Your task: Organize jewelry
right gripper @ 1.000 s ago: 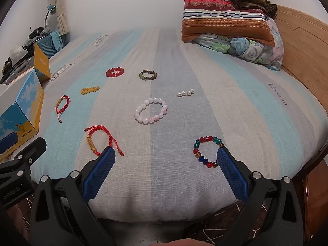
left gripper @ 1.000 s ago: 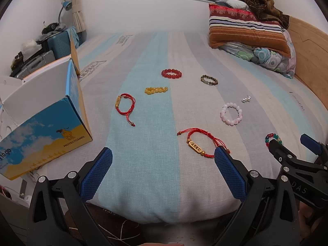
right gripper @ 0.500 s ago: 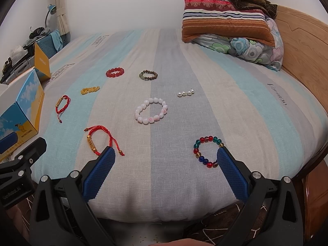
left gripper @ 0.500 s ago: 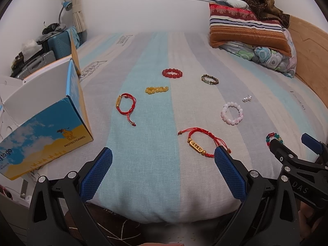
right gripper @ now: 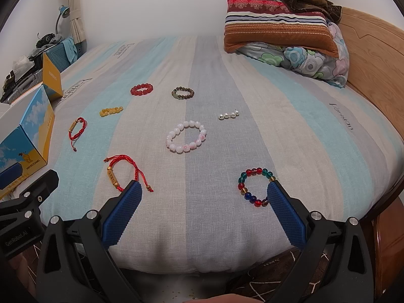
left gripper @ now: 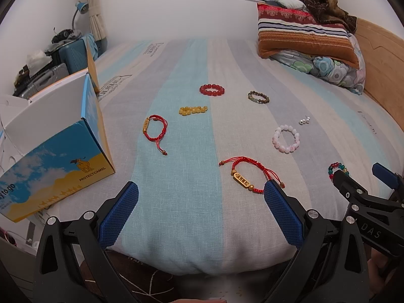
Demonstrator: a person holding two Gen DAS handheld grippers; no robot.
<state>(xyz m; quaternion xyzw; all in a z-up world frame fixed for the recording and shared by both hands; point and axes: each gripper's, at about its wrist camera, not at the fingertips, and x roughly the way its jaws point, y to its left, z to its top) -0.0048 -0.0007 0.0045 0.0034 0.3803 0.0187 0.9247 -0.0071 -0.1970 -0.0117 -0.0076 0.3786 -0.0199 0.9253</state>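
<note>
Both grippers hover just off the near edge of the bed (right gripper: 315,116), fingers spread wide and holding nothing. The left gripper (left gripper: 200,194) faces the blue stripe of the cover; the right gripper (right gripper: 204,197) faces the grey stripe further toward the headboard side.

The jewelry lies scattered across the striped cover. Nearest the near edge are a red cord bracelet with a gold bar (left gripper: 248,175), whose cord end sits just beside the left gripper's right fingertip, and a multicoloured bead bracelet (right gripper: 253,186), touching or nearly touching the right gripper's right finger in the right wrist view. Further in lie a pale pink bead bracelet (right gripper: 186,136) and a short row of silver beads (right gripper: 228,114). Toward the box side sit a second red cord bracelet (left gripper: 154,131) and a yellow bead strand (left gripper: 193,110). Toward the far edge lie a red bead bracelet (left gripper: 212,90) and a brown bead bracelet (left gripper: 258,97).

An open blue-and-yellow cardboard box (left gripper: 50,166) stands at the left edge of the bed. Pillows (right gripper: 277,27) are stacked at the far right corner.
</note>
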